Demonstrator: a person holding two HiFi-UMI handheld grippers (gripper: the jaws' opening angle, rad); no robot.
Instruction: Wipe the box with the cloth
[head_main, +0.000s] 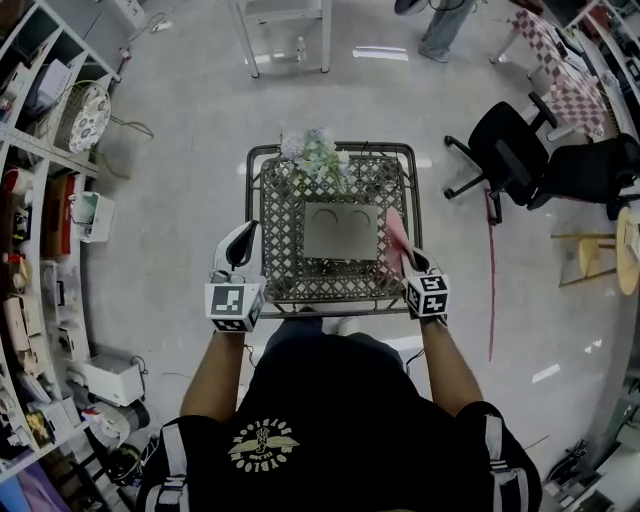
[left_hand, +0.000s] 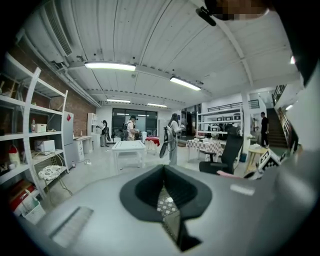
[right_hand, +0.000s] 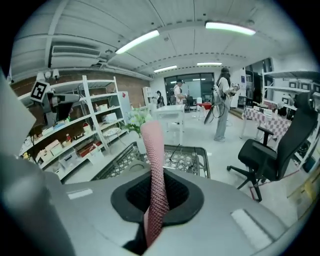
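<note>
While right gripper (head_main: 409, 263) clenched pink waffle-weave cloth (head_main: 396, 238) just off right edge of flat grey rectangular box (head_main: 340, 231), box sat mid black lattice metal table (head_main: 285, 262), long axis crosswise. Left gripper (head_main: 238, 248) pinched together, empty, farther off box's left edge.

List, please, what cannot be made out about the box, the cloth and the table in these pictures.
- Box: the head view shows only its top, and it is too small there to judge any dirt.
- Cloth: in the right gripper view its lower end is hidden inside the right gripper.
- Table: in the left gripper view the body of the left gripper hides all but a sliver.
</note>
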